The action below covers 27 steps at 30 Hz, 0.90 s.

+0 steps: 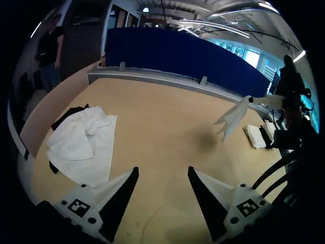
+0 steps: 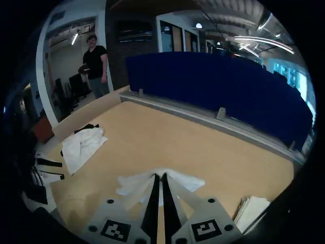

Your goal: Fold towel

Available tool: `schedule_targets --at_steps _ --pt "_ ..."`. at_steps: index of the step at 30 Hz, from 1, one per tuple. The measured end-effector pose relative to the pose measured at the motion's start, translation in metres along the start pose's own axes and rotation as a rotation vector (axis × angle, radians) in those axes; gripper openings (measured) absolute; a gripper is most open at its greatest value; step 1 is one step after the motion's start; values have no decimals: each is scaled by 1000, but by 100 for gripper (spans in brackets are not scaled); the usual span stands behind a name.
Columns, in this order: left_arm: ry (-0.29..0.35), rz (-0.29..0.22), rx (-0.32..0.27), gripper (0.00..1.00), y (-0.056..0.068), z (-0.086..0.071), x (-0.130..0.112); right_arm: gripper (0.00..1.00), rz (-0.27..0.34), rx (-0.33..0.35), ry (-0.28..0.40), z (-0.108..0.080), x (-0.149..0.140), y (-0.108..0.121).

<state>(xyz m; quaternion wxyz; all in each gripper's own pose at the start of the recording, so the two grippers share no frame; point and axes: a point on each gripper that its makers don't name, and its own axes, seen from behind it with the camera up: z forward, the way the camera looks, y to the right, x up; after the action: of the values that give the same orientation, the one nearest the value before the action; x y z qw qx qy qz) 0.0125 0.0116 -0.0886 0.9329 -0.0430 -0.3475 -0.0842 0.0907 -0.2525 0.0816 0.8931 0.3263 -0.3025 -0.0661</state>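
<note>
Towel point(image 1: 233, 118) held clear of table point(image 1: 162, 110).
Right gripper point(image 2: 159, 175) narrow, clamped on towel; left gripper point(image 1: 162, 168) wide; pile point(image 1: 81, 142) at 9 o'clock in left gripper view.

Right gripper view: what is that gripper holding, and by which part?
A white towel, pinched at an edge or corner by the right gripper; the rest hangs loose. Left gripper holds nothing.

Wood table point(image 1: 162, 122), blue partition point(image 1: 183, 57), ceiling lights point(image 1: 219, 25)
</note>
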Motion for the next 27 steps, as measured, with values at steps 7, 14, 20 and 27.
schedule_targets --at_steps 7,14,20,27 --pt "-2 3 0 89 2 2 -1 5 0 -32 5 -16 6 29" --pt "-6 12 2 89 5 3 -2 5 7 -65 2 -30 6 64" --pt "-9 17 3 89 8 5 -3 5 22 -103 -3 -40 5 102" --pt "-13 21 9 89 8 6 -3 5 33 -163 -15 -52 3 153"
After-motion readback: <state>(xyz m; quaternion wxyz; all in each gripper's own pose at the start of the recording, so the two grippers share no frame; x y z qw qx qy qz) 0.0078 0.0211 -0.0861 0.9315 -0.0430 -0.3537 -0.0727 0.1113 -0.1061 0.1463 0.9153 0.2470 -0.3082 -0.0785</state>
